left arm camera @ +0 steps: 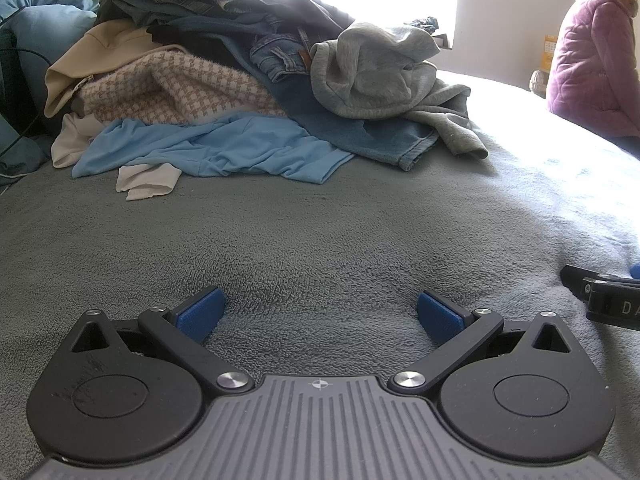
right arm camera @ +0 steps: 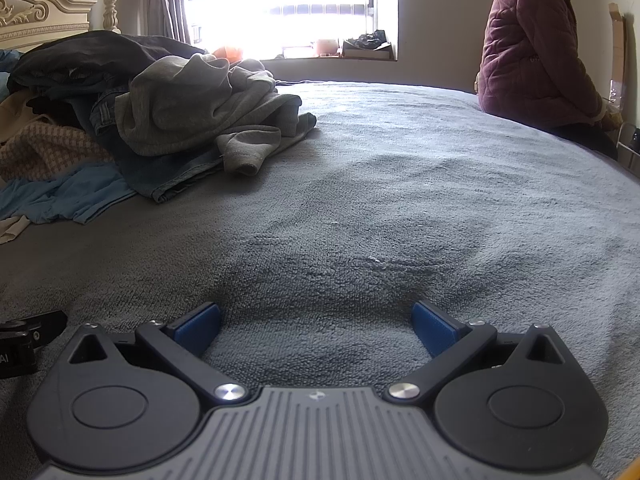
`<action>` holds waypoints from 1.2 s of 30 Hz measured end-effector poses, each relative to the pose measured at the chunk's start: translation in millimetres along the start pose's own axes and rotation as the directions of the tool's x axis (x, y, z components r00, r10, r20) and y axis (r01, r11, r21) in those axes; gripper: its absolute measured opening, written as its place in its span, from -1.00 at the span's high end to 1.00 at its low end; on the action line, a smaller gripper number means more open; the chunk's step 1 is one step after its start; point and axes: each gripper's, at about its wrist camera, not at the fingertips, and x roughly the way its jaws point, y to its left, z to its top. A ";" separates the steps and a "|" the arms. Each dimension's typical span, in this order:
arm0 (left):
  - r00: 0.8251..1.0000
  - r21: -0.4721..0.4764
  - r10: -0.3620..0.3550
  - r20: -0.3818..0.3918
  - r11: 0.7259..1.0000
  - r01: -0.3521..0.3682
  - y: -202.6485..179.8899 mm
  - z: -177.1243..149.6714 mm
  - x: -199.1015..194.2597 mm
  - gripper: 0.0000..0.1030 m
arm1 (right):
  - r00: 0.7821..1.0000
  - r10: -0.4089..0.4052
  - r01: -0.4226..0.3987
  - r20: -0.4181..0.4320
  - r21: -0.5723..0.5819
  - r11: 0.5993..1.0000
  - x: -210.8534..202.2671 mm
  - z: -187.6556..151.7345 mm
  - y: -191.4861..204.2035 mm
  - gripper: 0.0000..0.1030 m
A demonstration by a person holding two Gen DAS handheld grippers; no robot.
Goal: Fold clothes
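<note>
A heap of unfolded clothes [left arm camera: 224,80] lies at the far side of the bed. On it I see a grey hoodie [left arm camera: 384,76], blue jeans [left arm camera: 360,132], a light blue shirt [left arm camera: 208,148] and a houndstooth sweater [left arm camera: 168,92]. My left gripper [left arm camera: 320,314] rests low on the grey blanket [left arm camera: 320,240], open and empty, well short of the heap. In the right wrist view the hoodie [right arm camera: 200,96] sits at the upper left. My right gripper [right arm camera: 316,328] is also open and empty on the blanket [right arm camera: 400,200].
A person in a purple quilted coat [right arm camera: 532,48] sits on the bed's far right edge. A bright window [right arm camera: 320,0] and sill lie behind. A carved headboard [right arm camera: 36,12] stands at the left. The other gripper's body [left arm camera: 608,300] shows at the right edge.
</note>
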 end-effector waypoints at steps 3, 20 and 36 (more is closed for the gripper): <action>1.000 0.001 0.001 0.000 1.000 -0.001 -0.2 -0.3 0.1 -1.00 | 1.000 0.000 0.000 0.001 0.000 1.000 0.4 0.2 -0.2 -1.00; 1.000 0.006 0.006 0.001 1.000 -0.006 -1.0 -1.3 -0.7 -1.00 | 1.000 -0.007 0.007 0.001 -0.008 1.000 -0.1 0.4 0.5 -1.00; 0.998 -0.031 -0.038 0.047 0.999 0.039 13.4 29.7 -14.7 -1.00 | 0.995 0.095 -0.094 -0.043 0.014 0.995 -2.2 20.4 -11.6 -1.00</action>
